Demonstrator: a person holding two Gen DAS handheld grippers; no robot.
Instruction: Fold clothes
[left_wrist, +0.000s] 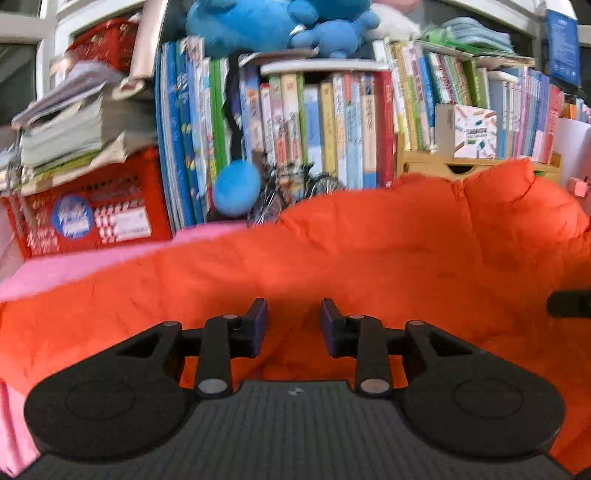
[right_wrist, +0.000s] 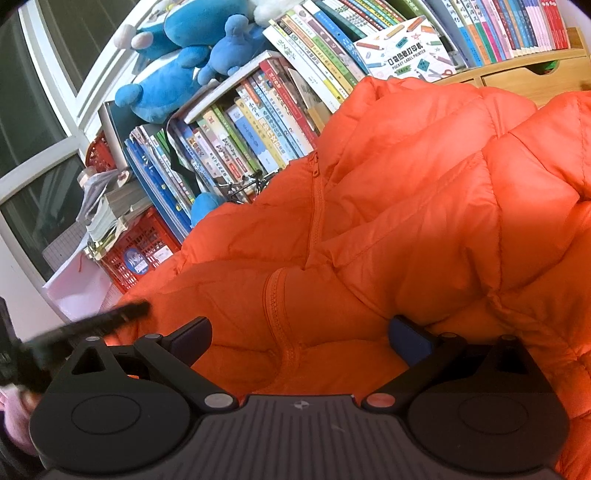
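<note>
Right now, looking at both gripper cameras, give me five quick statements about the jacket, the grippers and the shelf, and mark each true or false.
1. The orange puffer jacket has its zipper in view. True.
2. The left gripper is clamped on a book. False: its jaws stand apart over the jacket, nothing between them.
3. Blue plush toys sit above the books. True.
4. The crate is green. False: red.
5. The right gripper is open. True.
</note>
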